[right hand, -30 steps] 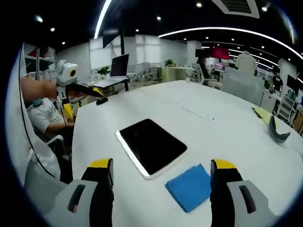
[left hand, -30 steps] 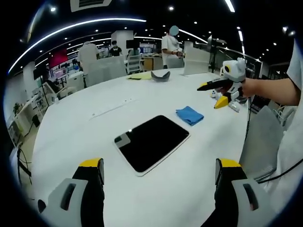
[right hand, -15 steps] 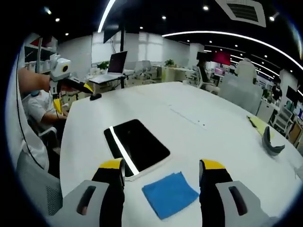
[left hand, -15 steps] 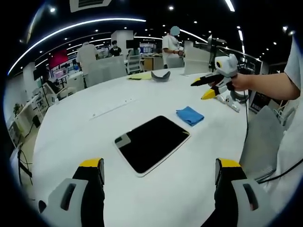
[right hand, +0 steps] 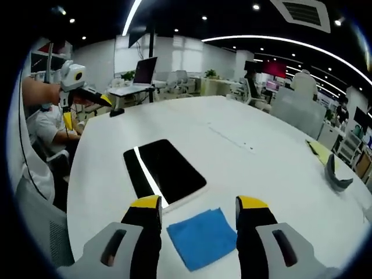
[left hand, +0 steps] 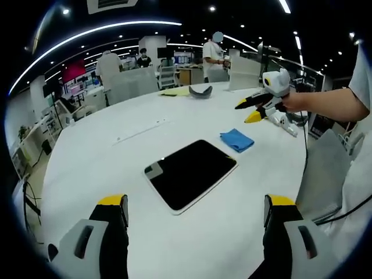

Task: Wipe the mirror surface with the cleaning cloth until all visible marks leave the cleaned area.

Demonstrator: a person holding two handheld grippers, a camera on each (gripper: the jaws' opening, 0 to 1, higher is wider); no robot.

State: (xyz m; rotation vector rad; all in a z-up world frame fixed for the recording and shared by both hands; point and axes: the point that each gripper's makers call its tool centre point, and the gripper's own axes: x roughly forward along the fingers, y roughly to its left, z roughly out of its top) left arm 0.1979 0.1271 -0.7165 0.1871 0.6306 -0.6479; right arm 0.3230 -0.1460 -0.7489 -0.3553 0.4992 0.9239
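Hanging just above the blue cleaning cloth (right hand: pixel 202 238), the right claw (right hand: pixel 199 206) has its two yellow-tipped jaws spread apart and holds nothing — the cloth lies between them in the right gripper view, flat on the white tabletop (right hand: pixel 261 168). The left claw (left hand: pixel 196 202) is also spread wide and empty, held back over the near edge of the tabletop with the mirror (left hand: pixel 190 173) ahead of it.

The mirror, a dark rounded slab with a pale rim, lies flat near the middle of the tabletop, and the cloth sits just beside one of its corners, apart from it rather than on it. From the left gripper view the right claw appears beyond the cloth in a person's hand (left hand: pixel 290 102). Marks on the glass are hard to make out from here; a pale patch at one corner may be only a reflection.

The step in hand looks like the pick-up of the cloth. To do it well, the jaws should come straight down onto the cloth's middle and pinch a good fold of it, so enough fabric hangs below to cover the glass. The left claw could then steady the mirror's edge so it does not slide under the strokes — and both things should stay well inside the tabletop.

Farther off lie a grey curved object (left hand: pixel 200 90) and a yellow sheet (left hand: pixel 173 92).
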